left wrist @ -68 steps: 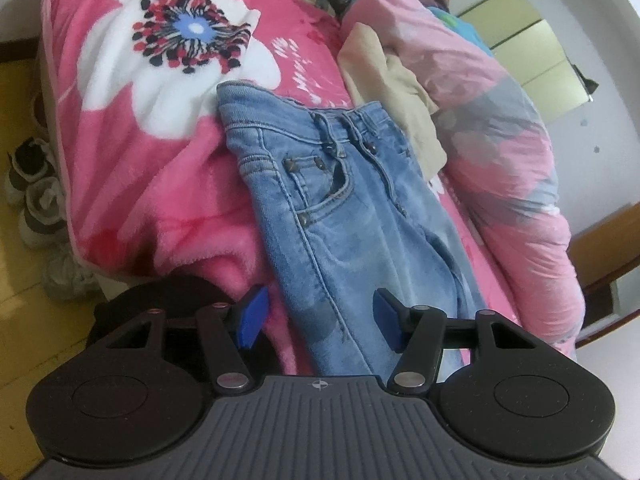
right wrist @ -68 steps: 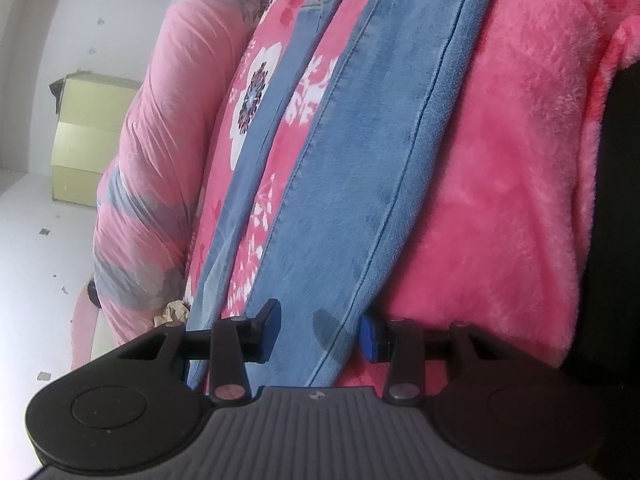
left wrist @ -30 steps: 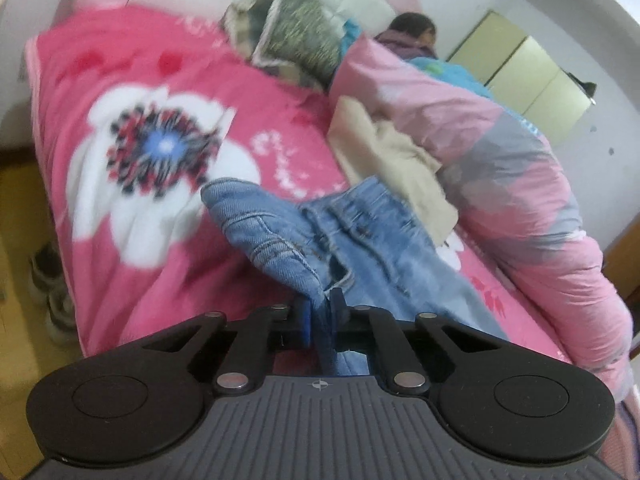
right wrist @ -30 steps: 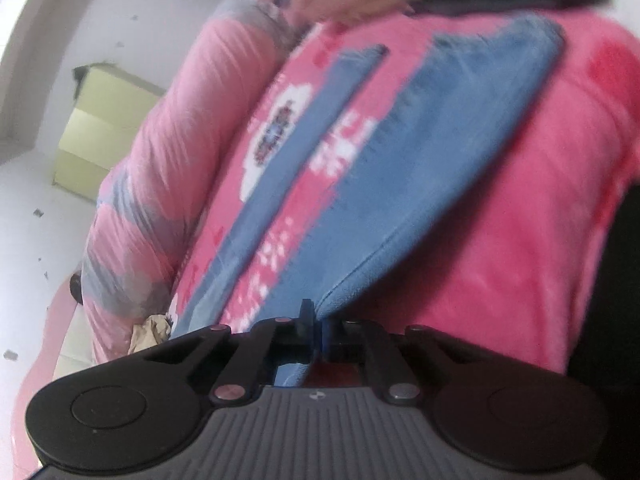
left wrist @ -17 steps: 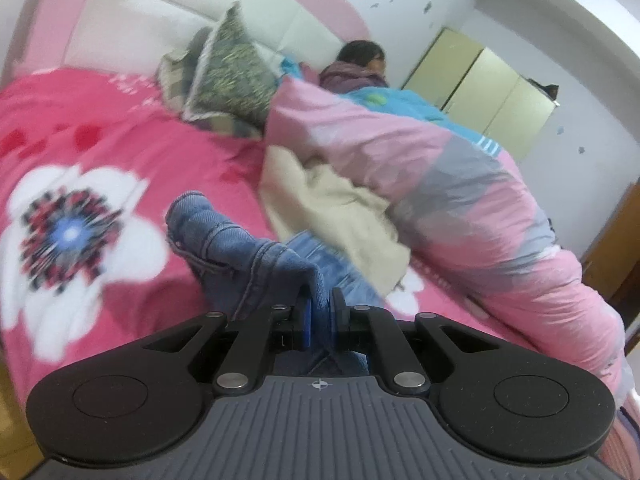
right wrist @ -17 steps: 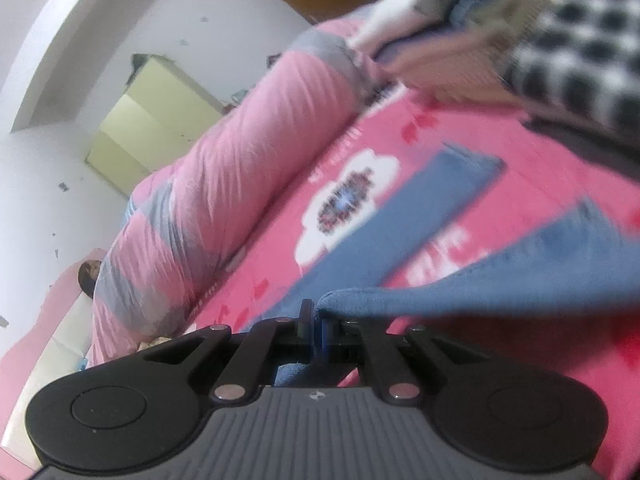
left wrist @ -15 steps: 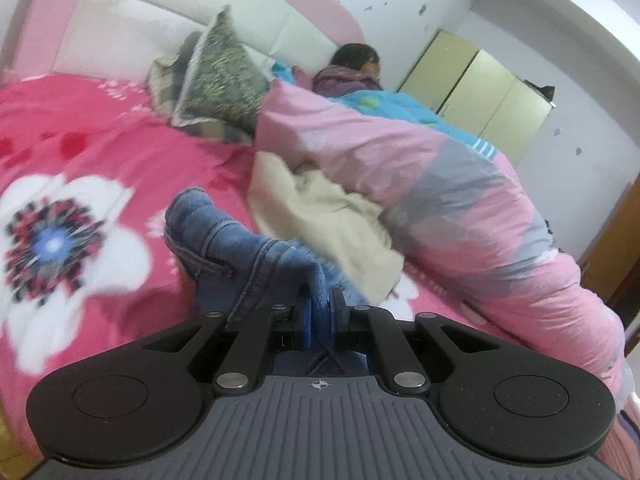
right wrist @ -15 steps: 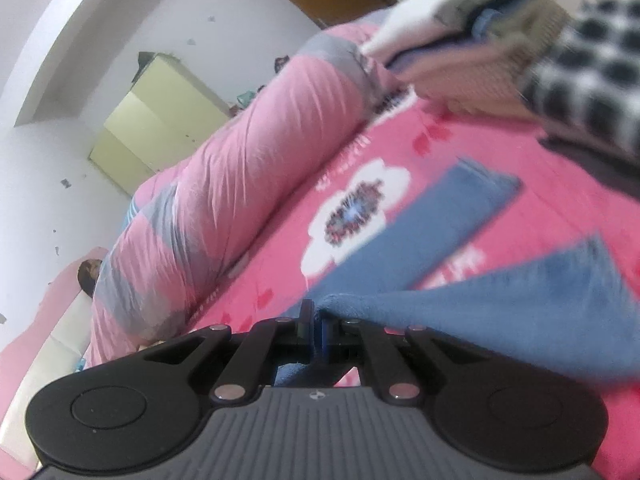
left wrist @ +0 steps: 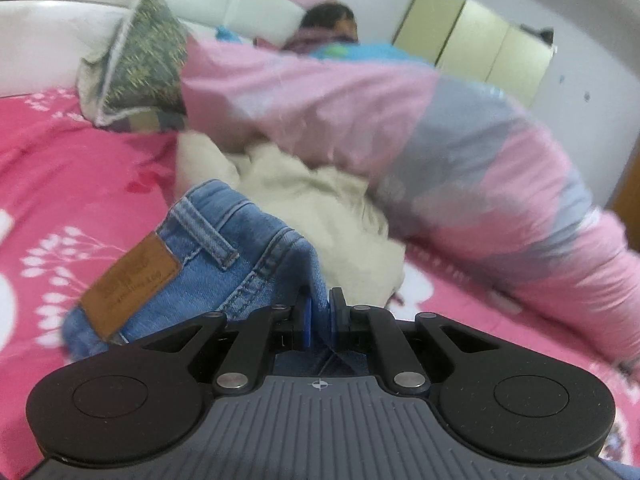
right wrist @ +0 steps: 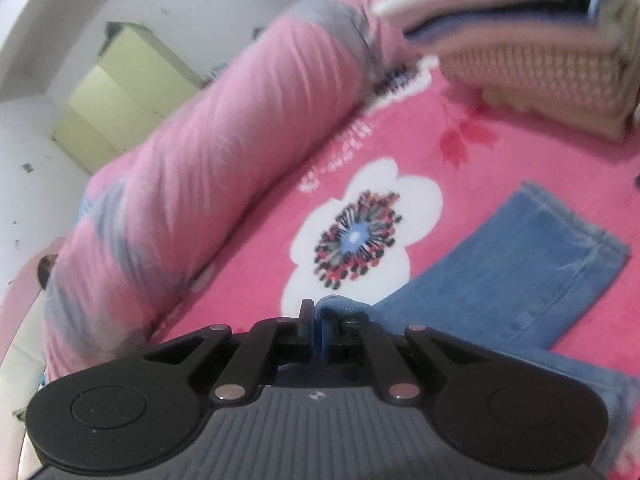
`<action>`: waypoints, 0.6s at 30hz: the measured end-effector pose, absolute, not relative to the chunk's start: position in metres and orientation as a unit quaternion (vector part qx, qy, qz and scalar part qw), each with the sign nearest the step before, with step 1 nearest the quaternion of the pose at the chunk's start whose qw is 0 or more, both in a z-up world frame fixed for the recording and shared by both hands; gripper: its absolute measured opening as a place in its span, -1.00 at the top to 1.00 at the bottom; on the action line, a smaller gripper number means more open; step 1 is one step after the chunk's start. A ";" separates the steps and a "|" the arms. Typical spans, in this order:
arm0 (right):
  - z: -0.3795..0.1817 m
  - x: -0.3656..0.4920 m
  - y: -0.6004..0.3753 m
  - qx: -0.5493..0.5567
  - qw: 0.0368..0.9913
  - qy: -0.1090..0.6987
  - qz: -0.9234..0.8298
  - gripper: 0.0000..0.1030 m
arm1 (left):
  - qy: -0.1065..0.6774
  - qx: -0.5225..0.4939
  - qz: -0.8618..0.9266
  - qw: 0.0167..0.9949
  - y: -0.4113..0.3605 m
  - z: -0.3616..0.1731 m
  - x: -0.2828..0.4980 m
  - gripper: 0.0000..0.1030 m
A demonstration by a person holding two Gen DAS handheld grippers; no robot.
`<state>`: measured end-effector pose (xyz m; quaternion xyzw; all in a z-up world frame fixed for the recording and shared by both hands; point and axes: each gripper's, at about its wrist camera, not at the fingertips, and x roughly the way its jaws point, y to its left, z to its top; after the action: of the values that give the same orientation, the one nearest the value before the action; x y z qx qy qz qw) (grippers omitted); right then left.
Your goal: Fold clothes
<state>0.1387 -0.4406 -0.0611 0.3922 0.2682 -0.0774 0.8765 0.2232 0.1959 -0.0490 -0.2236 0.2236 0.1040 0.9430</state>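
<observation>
Since the earlier frames the jeans (left wrist: 208, 248) have lifted off the bed (right wrist: 500, 168); left gripper (left wrist: 319, 312) and right gripper (right wrist: 316, 320) each clamp denim. First fold underway, unfinished.

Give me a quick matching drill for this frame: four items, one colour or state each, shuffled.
Items:
1. jeans
2. left tool
3. cushion
4. wardrobe

States:
A. pale yellow, by the wall
B. shut on denim at the waistband
C. blue, with a brown leather patch showing
D. grey-green patterned, propped at the headboard

Pairs: 1-C, 2-B, 3-D, 4-A
</observation>
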 end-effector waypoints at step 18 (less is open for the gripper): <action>-0.115 0.191 -0.499 0.577 0.736 0.352 -0.038 0.01 | 0.239 -0.438 -0.002 0.867 0.251 -0.073 0.253 -0.05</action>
<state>0.1906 -0.4992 -0.1149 0.5770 0.3519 -0.0378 0.7361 0.2529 0.2509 -0.0734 -0.4380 0.2393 -0.0019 0.8666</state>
